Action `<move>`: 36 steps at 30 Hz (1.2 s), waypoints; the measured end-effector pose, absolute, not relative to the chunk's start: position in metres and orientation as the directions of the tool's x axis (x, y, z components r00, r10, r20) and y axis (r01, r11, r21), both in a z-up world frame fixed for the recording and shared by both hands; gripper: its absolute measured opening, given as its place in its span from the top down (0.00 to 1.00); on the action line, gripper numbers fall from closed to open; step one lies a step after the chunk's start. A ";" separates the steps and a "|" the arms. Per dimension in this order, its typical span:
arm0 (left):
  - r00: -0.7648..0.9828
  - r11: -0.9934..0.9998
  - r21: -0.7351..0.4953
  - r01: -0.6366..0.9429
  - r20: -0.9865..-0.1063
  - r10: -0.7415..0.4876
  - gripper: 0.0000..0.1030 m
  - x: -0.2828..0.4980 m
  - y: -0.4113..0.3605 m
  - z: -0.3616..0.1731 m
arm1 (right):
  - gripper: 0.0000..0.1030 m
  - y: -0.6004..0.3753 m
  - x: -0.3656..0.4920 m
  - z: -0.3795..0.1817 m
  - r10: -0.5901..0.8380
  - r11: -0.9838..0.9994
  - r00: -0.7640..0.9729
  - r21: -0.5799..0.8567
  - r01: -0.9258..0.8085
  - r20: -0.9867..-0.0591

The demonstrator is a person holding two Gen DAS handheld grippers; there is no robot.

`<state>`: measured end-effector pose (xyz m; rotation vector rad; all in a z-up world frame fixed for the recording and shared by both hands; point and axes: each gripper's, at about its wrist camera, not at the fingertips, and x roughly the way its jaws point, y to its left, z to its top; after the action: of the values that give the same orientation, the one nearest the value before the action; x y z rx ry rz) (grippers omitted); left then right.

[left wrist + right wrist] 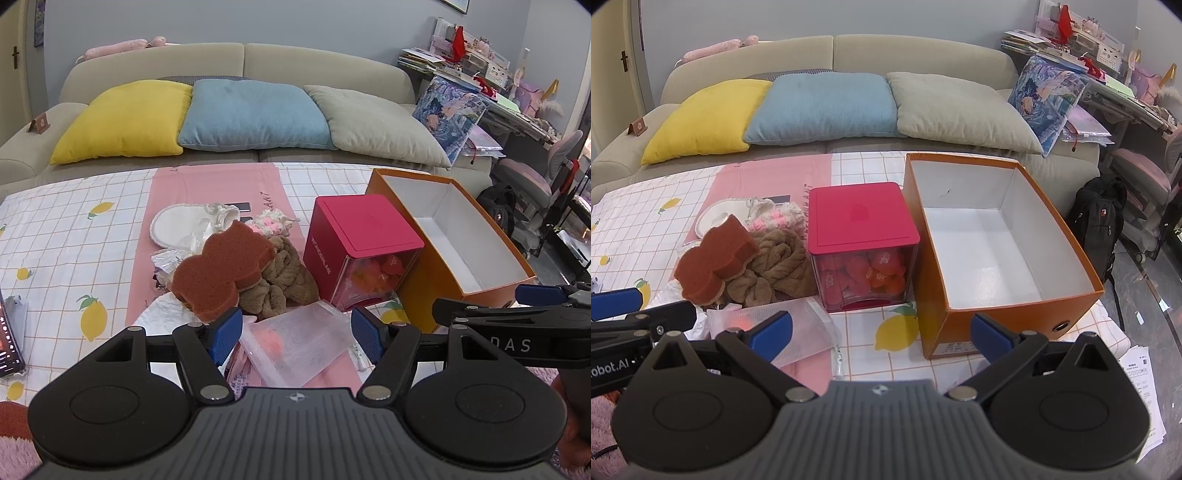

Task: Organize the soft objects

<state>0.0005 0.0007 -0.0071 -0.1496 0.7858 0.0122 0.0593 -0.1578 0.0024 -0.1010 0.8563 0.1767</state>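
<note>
A pile of soft things lies on the pink mat: a brown bear-shaped sponge (pixel 221 269) (pixel 714 258), a tan twisted towel (pixel 280 280) (pixel 775 266), a pink-white knitted piece (pixel 269 221) (pixel 777 219), a white pouch (pixel 184 223) and a translucent mesh bag (pixel 299 339) (pixel 798 325). An open orange box (pixel 461 236) (pixel 997 240) with a white inside stands empty at the right. My left gripper (pixel 297 332) is open, low over the mesh bag. My right gripper (pixel 882 332) is open, in front of the orange box's near corner.
A pink-lidded clear cube (pixel 362 243) (pixel 862 243) holding red pieces stands between pile and box. A phone (pixel 9 339) lies at the table's left edge. A sofa with yellow, blue and grey cushions (pixel 255 114) is behind. A black backpack (pixel 1100 218) sits on the floor at right.
</note>
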 end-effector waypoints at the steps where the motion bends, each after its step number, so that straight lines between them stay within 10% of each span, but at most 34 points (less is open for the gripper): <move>1: 0.708 0.989 -0.137 -0.061 -0.704 -0.053 0.23 0.001 0.002 -0.007 | 0.03 -0.158 0.060 0.002 0.116 0.980 0.640 -0.017 -0.197 -0.760; 11: 0.648 0.983 -0.158 -0.089 -0.759 -0.063 0.42 0.006 0.042 -0.021 | 0.03 -0.145 0.072 -0.013 0.202 0.955 0.581 0.027 -0.296 -0.788; 19: 0.556 0.993 -0.102 -0.064 -0.830 -0.050 0.19 0.013 0.071 -0.048 | 0.03 -0.129 0.098 -0.051 0.254 0.936 0.415 0.114 -0.332 -0.873; 36: 0.421 0.991 0.130 0.005 -0.900 0.116 0.16 0.042 0.061 -0.112 | 0.03 -0.065 0.137 -0.126 0.392 0.899 0.174 0.336 -0.282 -0.903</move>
<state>0.0420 0.0610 -0.1124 0.1192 1.1354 0.0701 0.1370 -0.0653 -0.1262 0.0989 1.3121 0.4789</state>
